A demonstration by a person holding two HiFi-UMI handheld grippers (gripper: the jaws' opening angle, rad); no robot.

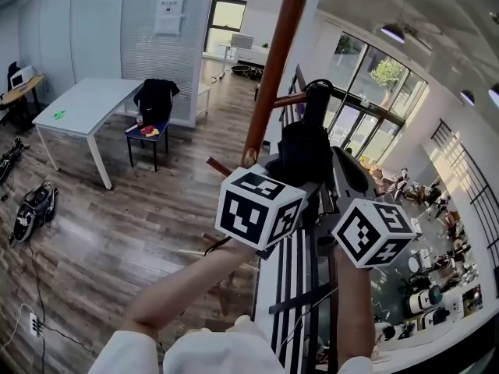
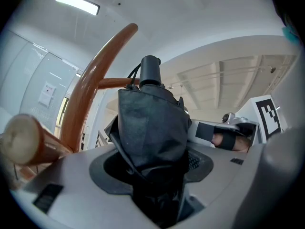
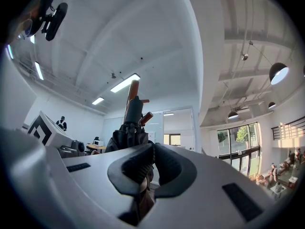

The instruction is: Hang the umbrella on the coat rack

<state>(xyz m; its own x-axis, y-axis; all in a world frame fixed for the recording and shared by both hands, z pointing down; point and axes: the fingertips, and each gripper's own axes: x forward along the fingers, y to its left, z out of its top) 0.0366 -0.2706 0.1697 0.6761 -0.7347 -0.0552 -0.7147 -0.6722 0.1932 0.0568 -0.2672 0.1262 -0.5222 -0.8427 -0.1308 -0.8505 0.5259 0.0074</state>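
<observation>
The black folded umbrella stands upright in front of me, its stubby handle on top with a strap loop. My left gripper is shut on its bunched fabric; the marker cube hides most of that gripper in the head view. My right gripper sits just right of it, pads together on a thin dark fold low on the umbrella. The brown coat rack pole rises just behind and left, with pegs beside the handle. One peg end is close at the left.
A black railing and a glass balcony edge lie directly below my arms, with a lower floor beyond. A white table and a chair with a black jacket stand at the left on the wooden floor. Bags and cables lie at far left.
</observation>
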